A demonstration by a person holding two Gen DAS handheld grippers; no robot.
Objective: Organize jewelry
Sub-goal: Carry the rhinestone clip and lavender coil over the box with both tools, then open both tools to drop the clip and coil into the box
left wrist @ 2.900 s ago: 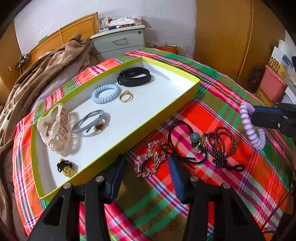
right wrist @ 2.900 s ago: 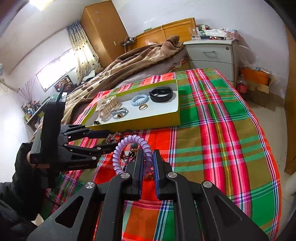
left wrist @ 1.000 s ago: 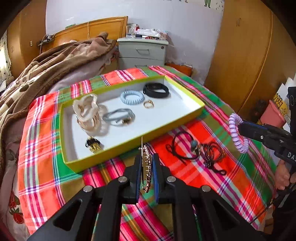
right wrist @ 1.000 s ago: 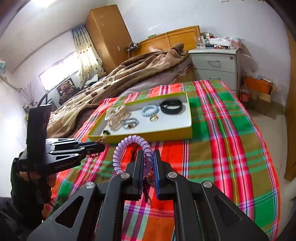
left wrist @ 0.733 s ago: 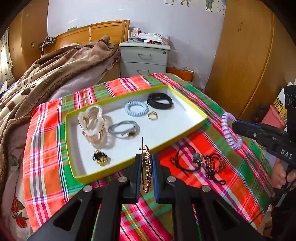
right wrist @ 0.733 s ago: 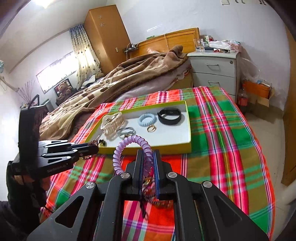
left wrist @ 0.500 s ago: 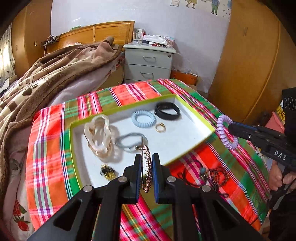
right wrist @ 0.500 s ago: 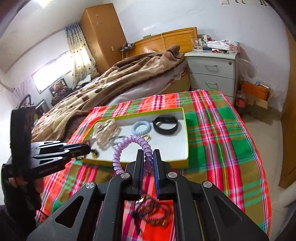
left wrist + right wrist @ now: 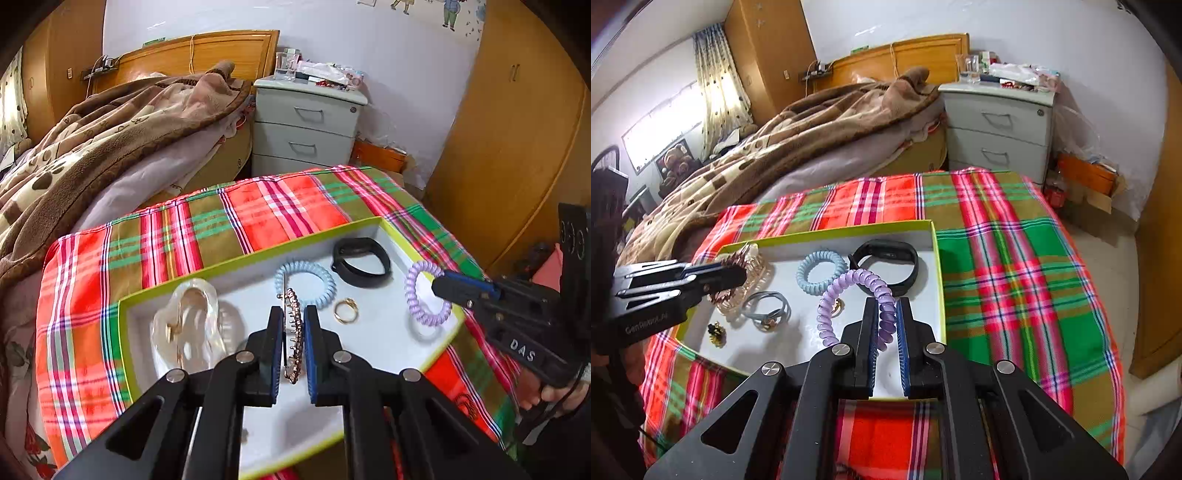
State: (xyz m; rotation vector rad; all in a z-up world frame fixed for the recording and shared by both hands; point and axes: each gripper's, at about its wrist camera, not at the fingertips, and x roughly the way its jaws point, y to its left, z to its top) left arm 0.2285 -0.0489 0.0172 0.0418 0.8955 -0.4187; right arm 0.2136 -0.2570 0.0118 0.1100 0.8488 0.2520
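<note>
While the left wrist camera looks down over a plaid bedspread [image 9: 266, 210], the left gripper [image 9: 293, 325] is clenched on a beaded hair clip [image 9: 293, 332], holding it edge-up above the white floor of a green-rimmed tray [image 9: 369, 225]. Four loose pieces show in the tray from here: one clear claw clip [image 9: 192, 325], one pale blue coil tie [image 9: 306, 282], one black band [image 9: 362, 260] and one gold ring [image 9: 346, 311]. At right, the right gripper [image 9: 439, 288], lettered "DAS", grasps a purple coil tie [image 9: 424, 295] over the tray's right edge. From the right wrist camera, the right gripper [image 9: 886, 325] pinches the purple coil tie [image 9: 849, 291] between its blue pads, the loop arching up over the tray [image 9: 934, 266]. Below lie the blue coil tie [image 9: 822, 271], the black band [image 9: 886, 266], one grey hair tie [image 9: 766, 306] and one small black-and-gold piece [image 9: 716, 332]. The left gripper [image 9: 737, 275], with partly legible lettering, holds the beaded clip [image 9: 733, 267] over the claw clip [image 9: 753, 273].
</note>
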